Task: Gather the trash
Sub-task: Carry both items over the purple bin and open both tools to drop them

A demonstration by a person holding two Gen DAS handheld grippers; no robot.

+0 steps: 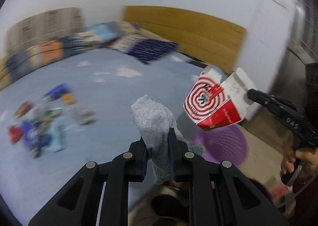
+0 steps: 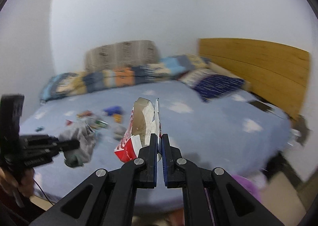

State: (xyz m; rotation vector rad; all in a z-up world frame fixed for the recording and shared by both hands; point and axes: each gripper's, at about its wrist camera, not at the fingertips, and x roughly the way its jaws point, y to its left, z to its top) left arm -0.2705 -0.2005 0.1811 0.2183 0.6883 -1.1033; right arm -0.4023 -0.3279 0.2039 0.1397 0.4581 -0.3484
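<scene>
My left gripper (image 1: 159,142) is closed on a grey sock (image 1: 154,118). The sock stands up between the two pads, and its greenish cuff hangs down behind them. In the right wrist view the same gripper (image 2: 69,145) comes in from the left side, with the sock (image 2: 81,142) hanging from its tip over the bed.

My right gripper (image 2: 159,142) is closed on a red and white paper carton (image 2: 139,126). The pads pinch one thin wall of the carton, and its open mouth faces up toward the camera; the inside looks stained. In the left wrist view this gripper (image 1: 250,93) reaches in from the right and grips the white flap of the carton (image 1: 210,100), which shows red rings on its side. My hand (image 1: 298,158) on the handle is seen at the right edge.

Below the carton, on the floor just beside the bed, there is a purple round thing (image 1: 226,144); I cannot tell what it is exactly.

More trash (image 1: 39,124) lies in a loose pile on the blue bed sheet (image 1: 111,86), well apart from both grippers. It is blurred, so I see only small coloured wrappers and packets. A folded patterned blanket (image 2: 119,78) and a dark blue pillow (image 2: 216,84) lie along the far side, next to the wooden headboard (image 2: 258,62).
</scene>
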